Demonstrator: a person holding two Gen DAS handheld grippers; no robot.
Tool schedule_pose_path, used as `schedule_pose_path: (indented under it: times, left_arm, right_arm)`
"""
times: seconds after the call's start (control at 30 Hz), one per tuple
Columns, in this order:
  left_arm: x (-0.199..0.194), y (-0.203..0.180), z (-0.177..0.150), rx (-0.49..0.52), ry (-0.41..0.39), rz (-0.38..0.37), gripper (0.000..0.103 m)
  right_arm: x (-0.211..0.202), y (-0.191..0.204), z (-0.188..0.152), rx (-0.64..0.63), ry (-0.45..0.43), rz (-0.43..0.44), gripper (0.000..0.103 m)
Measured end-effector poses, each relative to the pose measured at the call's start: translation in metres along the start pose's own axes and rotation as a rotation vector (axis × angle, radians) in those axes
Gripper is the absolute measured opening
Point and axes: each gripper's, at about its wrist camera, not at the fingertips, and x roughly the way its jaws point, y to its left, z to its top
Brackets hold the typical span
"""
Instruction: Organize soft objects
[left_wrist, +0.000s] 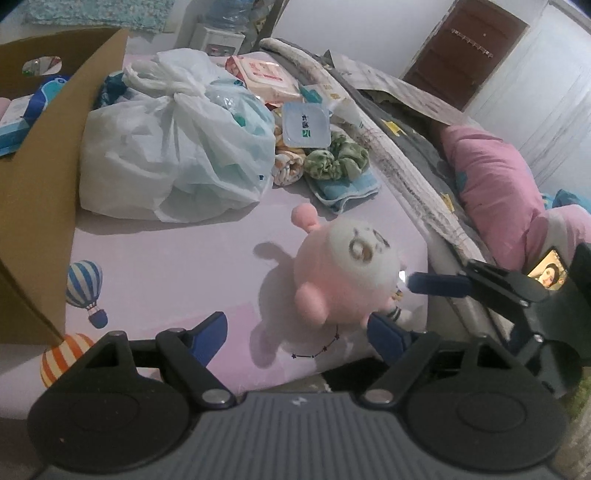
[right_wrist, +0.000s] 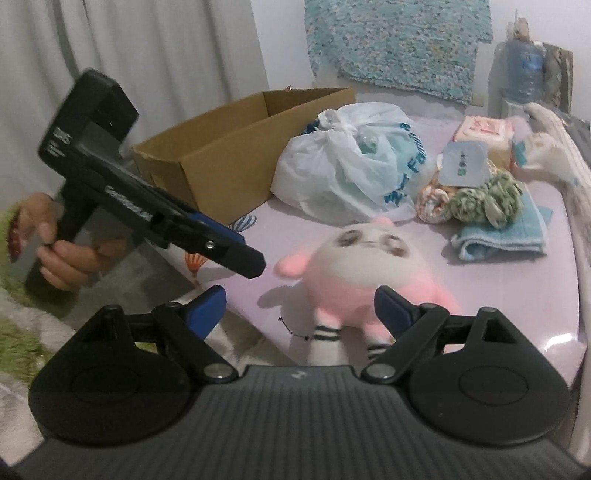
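Here's the pink plush toy (right_wrist: 364, 273) sitting between the right gripper (right_wrist: 300, 308)'s fingers, which stand spread wide and released, nothing pinched yet. Its striped legs (right_wrist: 325, 338) hang toward the camera, right at the worktop (right_wrist: 509, 306)'s near edge. The left gripper (left_wrist: 295, 332) is spread wide too, gripping nothing, with the toy just ahead of its right finger.

The danger, as I read it: the toy is round, squashy and perched at the lip. If the right fingers close only on the bulging belly, it may squirt forward or roll off the edge. A nudge from either finger before closing could tip it over the side. The two grippers also converge on the same toy, so a clash between them looks possible.

Orientation: the white face (right_wrist: 364, 245) tilts up and away from the right fingers, one ear (right_wrist: 382, 221) pointing toward the tied plastic bag (right_wrist: 347, 177), legs toward the camera. Its long axis runs ear to feet, roughly along the right fingers' reach, body nearly spherical. The cardboard box (right_wrist: 229, 162), beyond the left finger, looks the likely destination.
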Motion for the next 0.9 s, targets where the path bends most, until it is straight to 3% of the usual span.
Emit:
schedule_pose_path:
  times: [0.27,0.63,0.9]
  left_arm:
    - [0.028,-0.008,0.001,0.016,0.068,-0.017,0.072]
    - [0.041,-0.024,0.001,0.076,0.059,-0.018,0.073]
    - [0.055,-0.046,0.002,0.169,0.097,-0.029,0.079]
  right_arm:
    - [-0.024,-0.045,-0.01,0.196,-0.108,-0.009,0.087]
    - [0.015,-0.087,-0.035,0.502,-0.166,-0.011,0.082]
    - [0.022,-0.09,-0.036,0.589,-0.179,-0.03,0.082]
